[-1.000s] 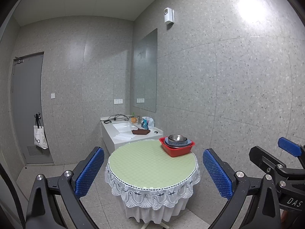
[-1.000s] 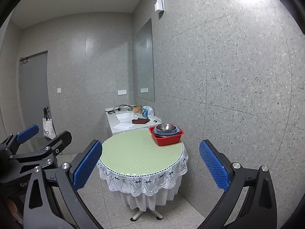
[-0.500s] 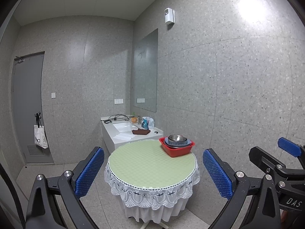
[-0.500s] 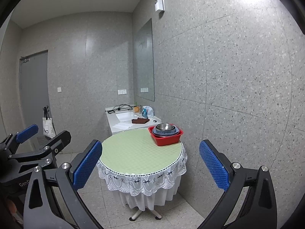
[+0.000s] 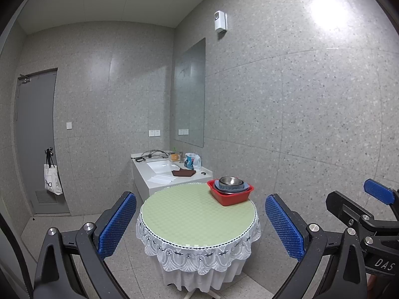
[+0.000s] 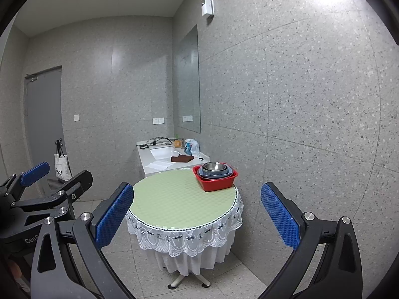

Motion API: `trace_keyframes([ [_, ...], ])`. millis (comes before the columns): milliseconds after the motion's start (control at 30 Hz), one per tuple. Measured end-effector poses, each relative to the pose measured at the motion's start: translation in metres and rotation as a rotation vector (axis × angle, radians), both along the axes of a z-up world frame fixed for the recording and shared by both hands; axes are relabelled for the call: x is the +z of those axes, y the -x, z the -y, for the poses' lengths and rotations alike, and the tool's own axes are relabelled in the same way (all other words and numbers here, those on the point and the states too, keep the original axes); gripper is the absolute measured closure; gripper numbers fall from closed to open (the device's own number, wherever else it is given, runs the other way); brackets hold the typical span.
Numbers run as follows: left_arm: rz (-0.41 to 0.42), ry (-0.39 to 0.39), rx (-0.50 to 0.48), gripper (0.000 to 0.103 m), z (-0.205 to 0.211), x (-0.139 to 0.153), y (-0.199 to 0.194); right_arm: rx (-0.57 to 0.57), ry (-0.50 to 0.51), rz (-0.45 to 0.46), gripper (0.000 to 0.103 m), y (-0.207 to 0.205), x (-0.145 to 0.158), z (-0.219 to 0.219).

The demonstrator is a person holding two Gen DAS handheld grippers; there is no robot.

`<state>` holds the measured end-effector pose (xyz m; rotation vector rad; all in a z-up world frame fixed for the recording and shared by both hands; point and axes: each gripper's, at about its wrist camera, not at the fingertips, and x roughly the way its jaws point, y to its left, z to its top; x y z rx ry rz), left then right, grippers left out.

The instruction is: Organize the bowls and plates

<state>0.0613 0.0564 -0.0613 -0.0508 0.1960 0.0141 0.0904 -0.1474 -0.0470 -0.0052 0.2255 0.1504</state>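
A red square basin (image 5: 232,196) (image 6: 216,182) stands at the far right edge of a round table (image 5: 189,214) (image 6: 174,199) with a pale green top and white lace skirt. Nested in the basin are a blue-grey bowl (image 5: 233,186) (image 6: 215,172) and, on top, a steel bowl (image 5: 230,181) (image 6: 212,166). My left gripper (image 5: 200,226) is open and empty, well short of the table. My right gripper (image 6: 197,218) is also open and empty, held back from the table. Each gripper shows at the edge of the other's view.
A white sink counter (image 5: 162,172) behind the table carries a brown cloth (image 5: 183,172), cables and a plastic bag (image 5: 193,160). A speckled wall runs close along the table's right side. A grey door (image 5: 35,144) with a hanging tote bag (image 5: 52,182) stands at the left.
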Motion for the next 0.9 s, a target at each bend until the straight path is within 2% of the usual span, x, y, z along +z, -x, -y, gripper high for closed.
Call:
trace_keyframes([
  [900,-0.006,-0.018,0.016,0.001,0.016,-0.004,-0.008,0.001,-0.007,-0.009,0.0,-0.007,-0.001,0.004],
])
